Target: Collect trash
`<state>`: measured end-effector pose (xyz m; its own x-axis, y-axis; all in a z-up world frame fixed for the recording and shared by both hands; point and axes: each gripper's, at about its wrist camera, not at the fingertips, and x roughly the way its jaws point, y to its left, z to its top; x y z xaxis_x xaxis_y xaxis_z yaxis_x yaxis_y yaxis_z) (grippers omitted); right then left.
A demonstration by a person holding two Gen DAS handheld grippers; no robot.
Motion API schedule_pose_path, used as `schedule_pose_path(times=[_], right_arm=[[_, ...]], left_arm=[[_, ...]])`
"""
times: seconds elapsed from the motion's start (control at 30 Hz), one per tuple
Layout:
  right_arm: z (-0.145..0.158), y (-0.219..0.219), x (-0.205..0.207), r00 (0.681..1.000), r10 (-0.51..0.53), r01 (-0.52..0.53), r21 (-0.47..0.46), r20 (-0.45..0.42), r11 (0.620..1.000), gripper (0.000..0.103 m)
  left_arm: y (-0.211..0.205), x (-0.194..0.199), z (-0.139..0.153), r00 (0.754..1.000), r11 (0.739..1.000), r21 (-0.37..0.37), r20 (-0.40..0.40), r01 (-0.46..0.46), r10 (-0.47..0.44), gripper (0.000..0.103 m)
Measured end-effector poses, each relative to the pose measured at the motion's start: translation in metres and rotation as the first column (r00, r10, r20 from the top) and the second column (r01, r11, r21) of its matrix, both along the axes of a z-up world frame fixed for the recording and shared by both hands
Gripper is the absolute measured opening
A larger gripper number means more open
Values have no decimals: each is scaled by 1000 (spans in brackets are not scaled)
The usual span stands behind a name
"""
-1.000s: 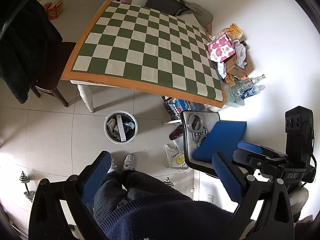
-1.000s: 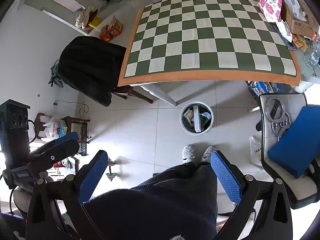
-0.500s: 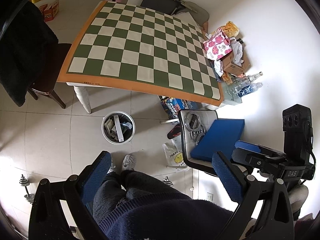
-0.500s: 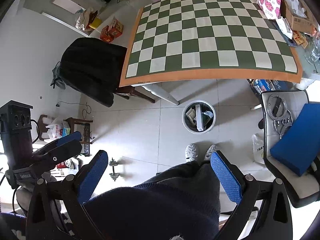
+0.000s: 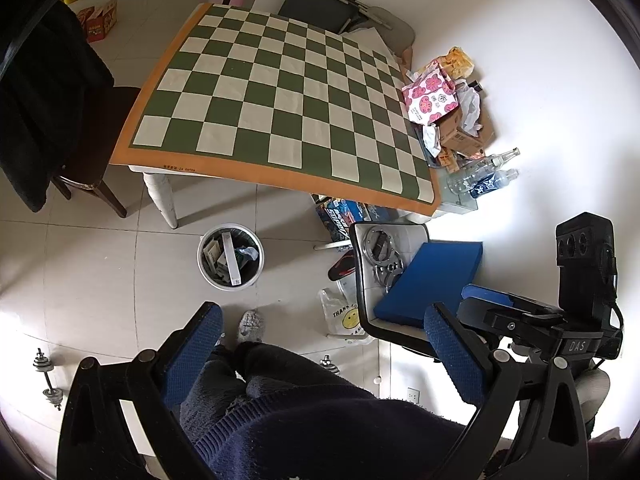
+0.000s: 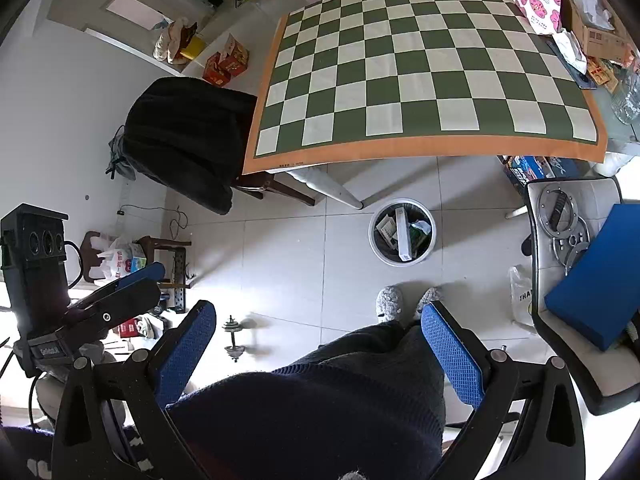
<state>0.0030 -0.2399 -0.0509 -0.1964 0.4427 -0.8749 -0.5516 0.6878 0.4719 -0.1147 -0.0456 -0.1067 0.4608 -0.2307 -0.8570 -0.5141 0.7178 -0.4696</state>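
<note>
We hold both tools high over the floor, looking down past our own legs, and take the white trash bin (image 5: 231,257) as our landmark: it stands on the tiles just in front of our slippers, below the near edge of the desk (image 5: 276,172) with its checkered cloth. The left hand-held gripper (image 5: 320,354) has its blue pads spread wide with nothing between them, and the right hand-held gripper (image 6: 322,354) is likewise wide open and empty. The bin already holds a long white box, lying roughly away from us, with paper and crumpled wrappers around it. What looks left to collect is the clutter heap (image 5: 448,108) at the far right end of the desk, well beyond the bin and up to its right: a pink flowered bag, cardboard boxes, crumpled white paper and clear bottles lying on their sides near the corner. We judge the right tool the nearer one, since the heap lies on that side, and both are well apart from it. The chair with the blue cushion (image 5: 430,276) stands right of the bin, between us and the heap. The heap runs out of the right wrist view, so we cannot tell its pieces apart.
</note>
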Motion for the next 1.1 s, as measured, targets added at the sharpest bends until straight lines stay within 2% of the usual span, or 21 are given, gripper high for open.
schedule_pose_path(times=[1.1], right_arm=[[4,-2,2,1000,-5,5,8,1,1000,103]], left_arm=[[1,-2,1,1000,1000,0,3,9,-9,103]])
